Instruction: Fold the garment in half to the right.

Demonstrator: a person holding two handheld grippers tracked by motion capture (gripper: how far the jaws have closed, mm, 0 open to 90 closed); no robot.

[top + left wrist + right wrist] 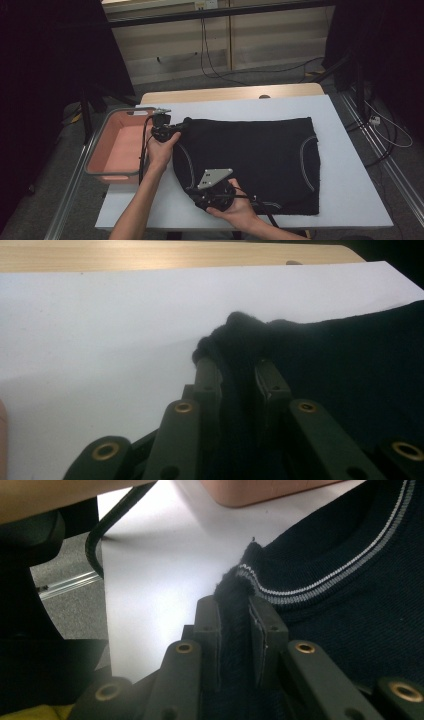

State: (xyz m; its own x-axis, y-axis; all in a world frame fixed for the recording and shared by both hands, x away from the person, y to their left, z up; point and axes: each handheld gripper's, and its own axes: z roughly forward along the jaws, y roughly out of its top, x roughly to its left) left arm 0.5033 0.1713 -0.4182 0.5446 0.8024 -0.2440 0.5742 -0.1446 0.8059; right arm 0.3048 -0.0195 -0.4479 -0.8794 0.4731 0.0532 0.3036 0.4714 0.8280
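A black knitted garment (250,150) with grey-white striped trim lies flat on the white table cover (350,200). My left gripper (181,126) is at the garment's far left corner. In the left gripper view it (235,365) is shut on a bunched black fold of the garment (350,365), lifted a little off the cover. My right gripper (196,192) is at the near left edge. The right gripper view has it (234,602) shut on the garment's striped edge (320,580).
A pink basket (114,176) with a grey rim stands at the table's left edge, close to my left hand; a corner of the basket (250,490) is in the right gripper view. A bare wooden strip (225,93) runs along the table's far edge. Cables lie on the floor beyond.
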